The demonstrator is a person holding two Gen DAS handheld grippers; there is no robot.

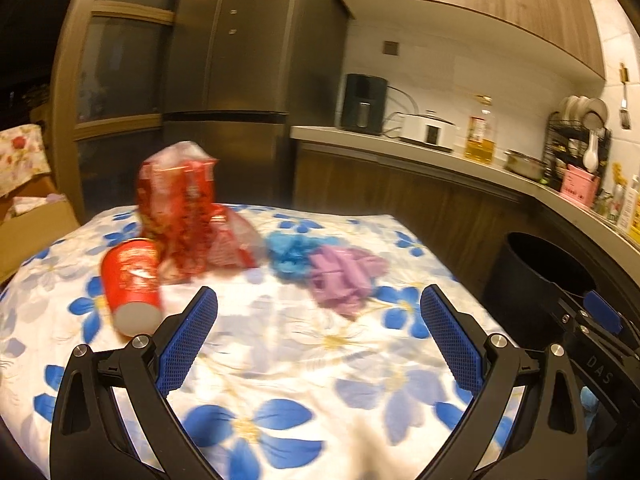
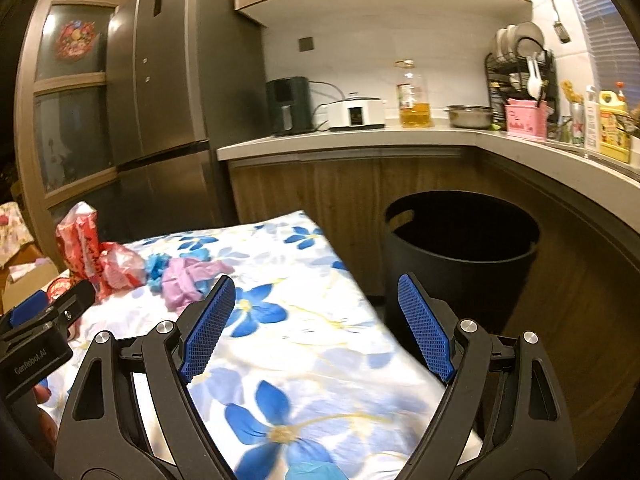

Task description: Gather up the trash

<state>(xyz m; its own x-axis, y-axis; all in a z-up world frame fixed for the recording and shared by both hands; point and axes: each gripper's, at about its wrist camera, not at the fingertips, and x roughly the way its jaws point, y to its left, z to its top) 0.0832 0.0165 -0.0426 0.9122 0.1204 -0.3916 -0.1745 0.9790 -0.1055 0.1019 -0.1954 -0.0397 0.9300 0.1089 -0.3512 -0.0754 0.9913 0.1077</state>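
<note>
On the table with the blue-flower cloth (image 1: 280,360) the trash lies in one group at the far side: a red paper cup (image 1: 132,284) lying on its side with white print too blurred to read, a tall red snack bag (image 1: 178,208) standing behind it, a crumpled red-and-clear wrapper (image 1: 234,240) touching the bag, then a blue crumpled piece (image 1: 290,254) and a purple crumpled piece (image 1: 342,278) just beside each other. The left gripper (image 1: 318,308) hovers over the cloth near this group, its blue-padded fingers (image 1: 188,344) spread wide with nothing between them. The right gripper (image 2: 316,300) is also spread wide and empty, above the right edge of the table, and a black round bin (image 2: 460,256) stands on the floor just beside this edge. In the right wrist view the body of the left gripper carries the words "GenRobot.AI", and in the left wrist view the other gripper shows the letters "DAS". The labels on the oil bottle (image 2: 414,98) and the yellow jug (image 2: 614,128) on the counter (image 2: 360,140) cannot be read.
</note>
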